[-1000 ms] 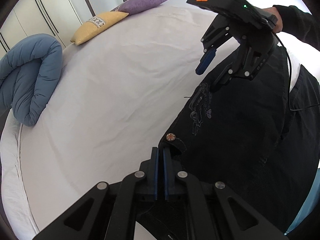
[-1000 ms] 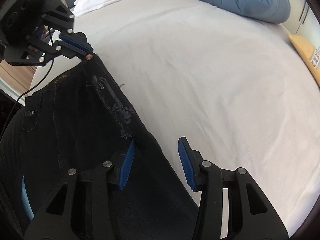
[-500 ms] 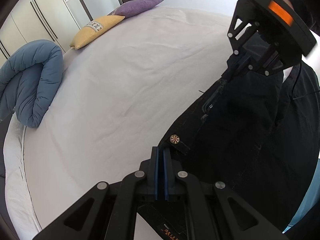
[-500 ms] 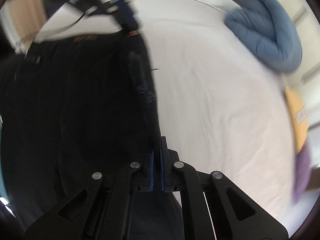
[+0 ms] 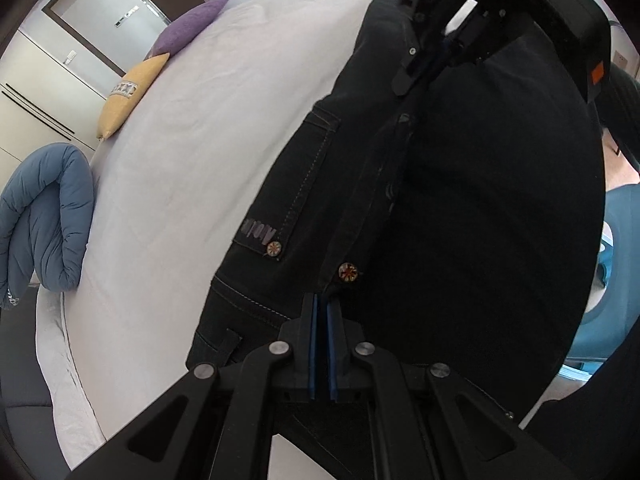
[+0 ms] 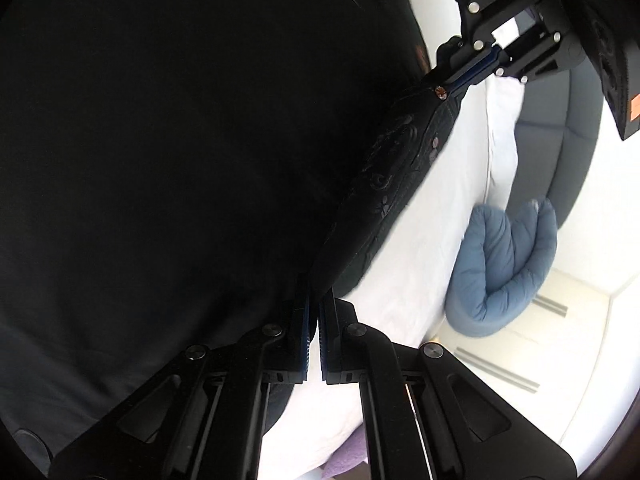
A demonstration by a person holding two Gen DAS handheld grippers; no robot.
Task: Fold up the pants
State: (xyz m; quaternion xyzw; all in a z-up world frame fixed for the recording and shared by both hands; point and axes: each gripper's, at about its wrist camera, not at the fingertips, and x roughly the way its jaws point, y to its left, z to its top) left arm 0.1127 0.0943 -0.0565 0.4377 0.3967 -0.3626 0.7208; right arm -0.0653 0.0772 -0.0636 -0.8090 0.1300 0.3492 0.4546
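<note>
The black pants [image 5: 460, 184] hang lifted above the white bed [image 5: 192, 128], stretched between both grippers. My left gripper [image 5: 321, 304] is shut on the waistband beside a copper rivet [image 5: 347, 271]. My right gripper [image 6: 315, 300] is shut on the pants' edge [image 6: 384, 184] further along. In the left wrist view the right gripper [image 5: 436, 68] shows at the top, clamped on the cloth. In the right wrist view the left gripper [image 6: 464, 76] shows at the upper right, clamped by the rivet. The dark cloth [image 6: 180, 140] fills most of that view.
A rolled blue duvet [image 5: 44, 216] lies at the bed's left end. A yellow pillow [image 5: 128, 96] and a purple pillow [image 5: 192, 20] lie at the far side. White wardrobe doors [image 5: 36, 92] stand behind. A grey padded bed surround [image 6: 560, 120] runs along the edge.
The right gripper shut on the pants' edge. Both grippers then raised the pants off the bed, so the cloth now hangs between them and fills the views.
</note>
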